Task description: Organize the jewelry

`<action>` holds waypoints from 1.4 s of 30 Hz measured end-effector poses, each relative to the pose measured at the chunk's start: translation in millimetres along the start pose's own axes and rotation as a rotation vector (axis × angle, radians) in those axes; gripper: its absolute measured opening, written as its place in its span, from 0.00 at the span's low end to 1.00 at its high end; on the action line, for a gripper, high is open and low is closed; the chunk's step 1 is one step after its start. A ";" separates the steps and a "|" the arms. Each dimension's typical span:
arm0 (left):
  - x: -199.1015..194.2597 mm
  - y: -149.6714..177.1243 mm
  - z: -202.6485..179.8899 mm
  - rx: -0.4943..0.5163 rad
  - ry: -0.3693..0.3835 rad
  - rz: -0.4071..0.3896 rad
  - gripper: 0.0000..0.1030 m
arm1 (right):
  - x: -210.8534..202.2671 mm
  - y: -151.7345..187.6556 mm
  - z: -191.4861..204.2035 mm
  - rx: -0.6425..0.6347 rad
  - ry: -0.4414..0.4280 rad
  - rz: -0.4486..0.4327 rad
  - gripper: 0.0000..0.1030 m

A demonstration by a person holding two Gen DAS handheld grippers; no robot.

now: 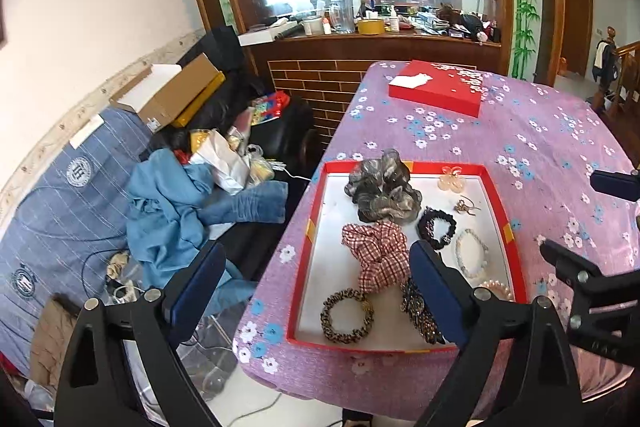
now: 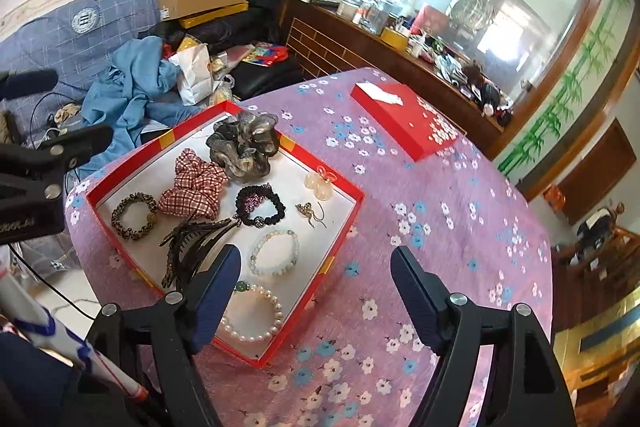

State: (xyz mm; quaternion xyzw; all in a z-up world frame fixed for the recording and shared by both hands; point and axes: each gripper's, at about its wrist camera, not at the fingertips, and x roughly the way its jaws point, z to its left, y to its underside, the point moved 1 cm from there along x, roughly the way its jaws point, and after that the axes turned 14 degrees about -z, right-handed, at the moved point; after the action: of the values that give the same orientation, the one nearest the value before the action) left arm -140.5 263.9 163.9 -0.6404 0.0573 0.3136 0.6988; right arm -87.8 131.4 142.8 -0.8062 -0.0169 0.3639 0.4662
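A surface point(image 2: 460, 227) under a purple floral cloth carries a red open tray point(image 2: 344, 227) and, farther back, its closed red lid point(image 2: 404, 123). In the tray lie a grey scrunchie point(image 2: 244, 147), a plaid scrunchie point(image 2: 192, 187), a dark hair claw point(image 2: 188, 247), pearl bracelets point(image 2: 276, 253) and a black beaded band point(image 2: 260, 205). The left tool point(image 1: 320, 291) and right tool point(image 2: 316, 291) both hover released, holding nothing.

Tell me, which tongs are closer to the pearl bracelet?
Right. The right tongs hover with one finger just above the pearl bracelet; the left tongs hang further off, nearer the leopard hair tie.
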 end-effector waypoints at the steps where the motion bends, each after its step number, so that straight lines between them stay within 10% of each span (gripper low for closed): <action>1: 1.1 -1.4 -0.6 -0.002 -0.009 0.002 0.90 | -0.7 -0.1 0.5 -0.007 -0.001 -0.004 0.79; 31: -12.4 17.8 -9.8 -0.031 -0.206 0.182 0.90 | -2.8 50.7 -22.9 0.077 -0.090 0.132 0.84; 42: 31.1 6.7 8.4 0.026 -0.023 0.129 0.90 | 4.3 26.1 -8.7 0.132 0.089 0.180 0.84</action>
State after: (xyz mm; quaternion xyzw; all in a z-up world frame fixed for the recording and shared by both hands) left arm -121.8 283.0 144.6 -0.6226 0.0941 0.3646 0.6860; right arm -87.6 111.8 123.1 -0.7875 0.1001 0.3682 0.4840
